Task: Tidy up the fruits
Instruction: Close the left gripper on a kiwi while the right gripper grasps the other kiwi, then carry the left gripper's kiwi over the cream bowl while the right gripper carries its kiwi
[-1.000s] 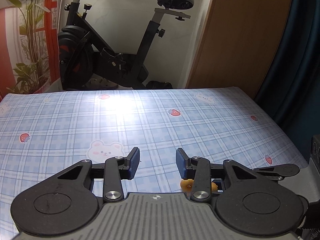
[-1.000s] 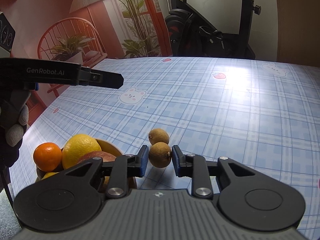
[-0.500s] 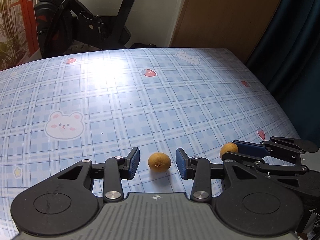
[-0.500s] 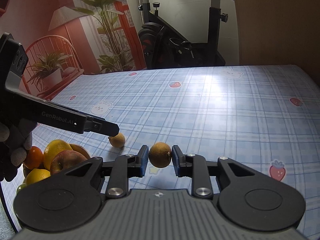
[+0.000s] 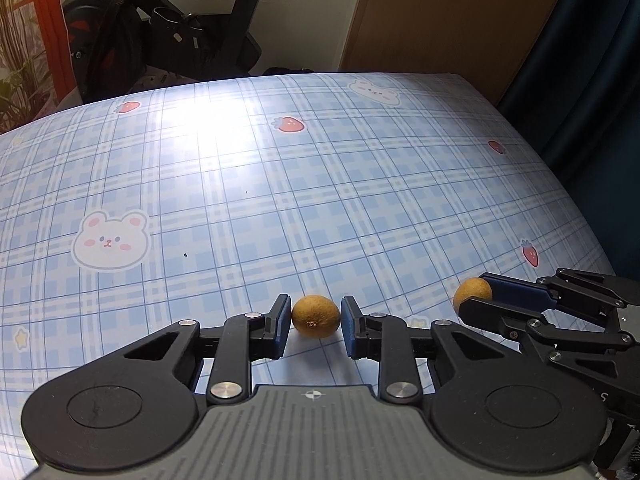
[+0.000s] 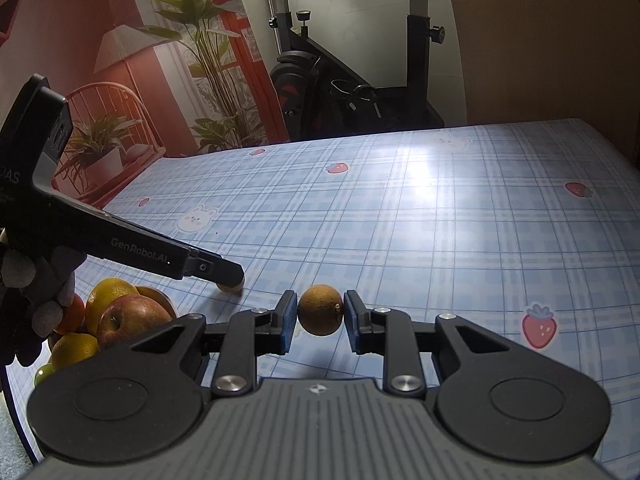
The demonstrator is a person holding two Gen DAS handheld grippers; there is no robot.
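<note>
A small brown round fruit [image 5: 316, 316] lies on the blue plaid tablecloth between the fingers of my left gripper [image 5: 316, 322]; the jaws stand open around it, with small gaps on both sides. It shows partly hidden under the left gripper's tip in the right wrist view [image 6: 230, 288]. My right gripper [image 6: 320, 318] is shut on a second small brown fruit [image 6: 321, 315] and holds it above the cloth; it shows at the right in the left wrist view [image 5: 472, 291]. A bowl [image 6: 158, 294] with an apple [image 6: 132, 316] and oranges stands at the lower left.
The tablecloth [image 5: 320, 180] has bear and strawberry prints. An exercise bike [image 6: 348, 80] stands behind the table's far edge. A wooden panel [image 5: 448, 12] and a dark curtain [image 5: 592, 60] are at the right. The table's right edge is near the right gripper.
My left gripper has come down and its fingers have narrowed around the fruit on the cloth. My right gripper has lifted its fruit and moved right, away from the bowl.
</note>
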